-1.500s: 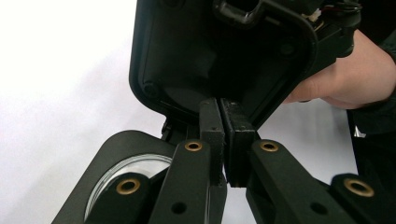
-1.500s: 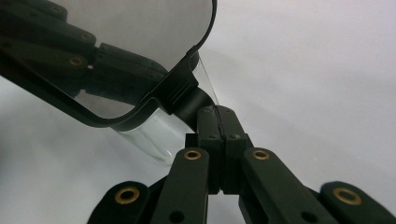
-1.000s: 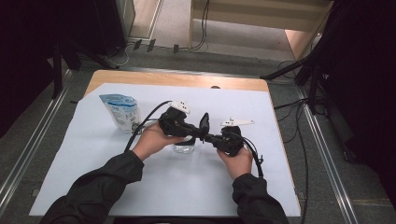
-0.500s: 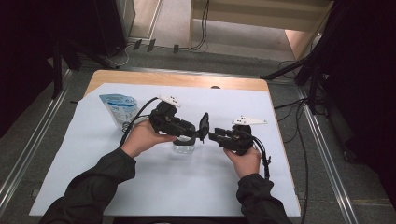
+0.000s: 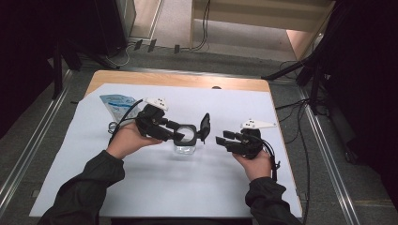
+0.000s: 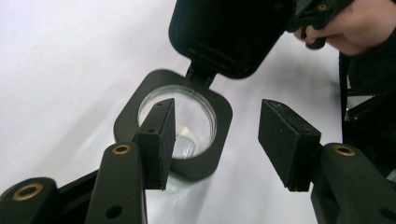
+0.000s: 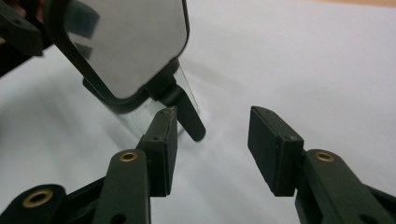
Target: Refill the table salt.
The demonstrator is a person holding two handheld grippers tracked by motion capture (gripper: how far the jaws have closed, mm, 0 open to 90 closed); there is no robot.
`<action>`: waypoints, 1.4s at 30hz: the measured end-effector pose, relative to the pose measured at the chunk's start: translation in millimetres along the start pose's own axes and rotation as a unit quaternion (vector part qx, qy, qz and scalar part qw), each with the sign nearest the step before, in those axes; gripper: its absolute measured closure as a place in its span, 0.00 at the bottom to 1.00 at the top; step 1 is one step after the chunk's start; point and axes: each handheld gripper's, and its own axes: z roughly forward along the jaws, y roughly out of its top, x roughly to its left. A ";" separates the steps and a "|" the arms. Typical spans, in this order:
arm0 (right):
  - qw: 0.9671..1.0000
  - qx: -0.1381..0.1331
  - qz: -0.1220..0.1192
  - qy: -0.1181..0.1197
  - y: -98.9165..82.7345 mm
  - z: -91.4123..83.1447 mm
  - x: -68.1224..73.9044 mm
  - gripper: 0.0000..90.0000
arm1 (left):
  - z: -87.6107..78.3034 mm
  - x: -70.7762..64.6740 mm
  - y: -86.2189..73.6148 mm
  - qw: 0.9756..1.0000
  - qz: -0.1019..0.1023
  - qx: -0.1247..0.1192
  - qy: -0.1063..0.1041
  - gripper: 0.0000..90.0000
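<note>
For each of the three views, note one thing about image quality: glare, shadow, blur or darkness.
High view: the white table cover is evenly lit, while the surroundings fall into near black. Left gripper view: the open lid is a dark, nearly detail-free mass, and the far hand is soft. Right gripper view: the lid's inner face shows a grey sheen with reflections, and the clear container is blurred.

A clear jar (image 5: 186,146) is topped by a black collar and a black flip lid (image 5: 205,125). White sheeting (image 5: 141,197) is laid over the tan wooden table (image 5: 141,78). A blue-and-white pouch (image 5: 115,105) is seen; dark sleeves are worn.
</note>
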 end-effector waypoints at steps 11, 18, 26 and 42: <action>1.000 -0.004 -0.013 -0.006 -1.5 -8.0 -9.5 0.61 | -17.6 9.0 -16.5 1.000 -0.011 -0.008 0.011 0.50; 1.000 0.014 0.003 -0.020 0.6 -3.1 -17.2 0.58 | -29.2 18.9 -27.9 0.999 -0.030 -0.002 0.015 0.50; 1.000 0.012 -0.005 -0.014 9.2 2.9 -13.5 0.56 | -47.4 15.6 -39.5 0.999 -0.028 -0.011 0.040 0.48; 0.999 0.022 -0.033 -0.005 25.2 25.0 -10.1 0.56 | -87.1 13.6 -63.9 0.995 -0.055 -0.040 0.072 0.47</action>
